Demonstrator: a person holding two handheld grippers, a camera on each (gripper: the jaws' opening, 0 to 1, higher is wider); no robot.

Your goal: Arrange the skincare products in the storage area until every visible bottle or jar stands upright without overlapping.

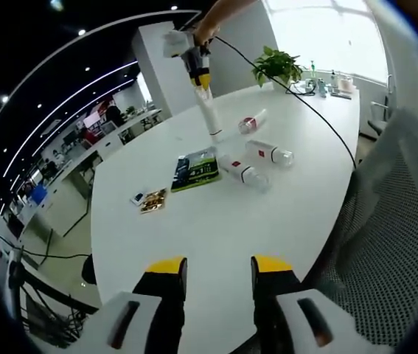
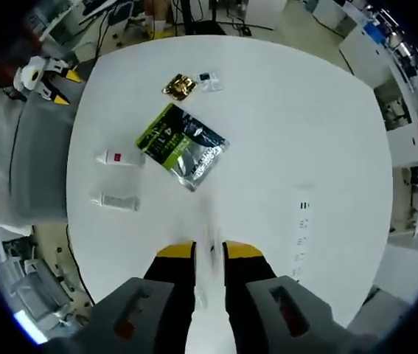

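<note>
While the right claw [image 2: 209, 254] clamps a white bottle [image 1: 210, 118] upright, left claw [image 1: 220, 267] apart — near table edge [image 1: 194, 324], three bottles lying.

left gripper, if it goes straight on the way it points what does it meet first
Probably bare white table first. Further along that line lie the green packet and a fallen bottle; depth is unclear, so which comes first is uncertain.

Left claw [image 1: 219, 274] open, right claw [image 2: 209, 254] clamped
</note>
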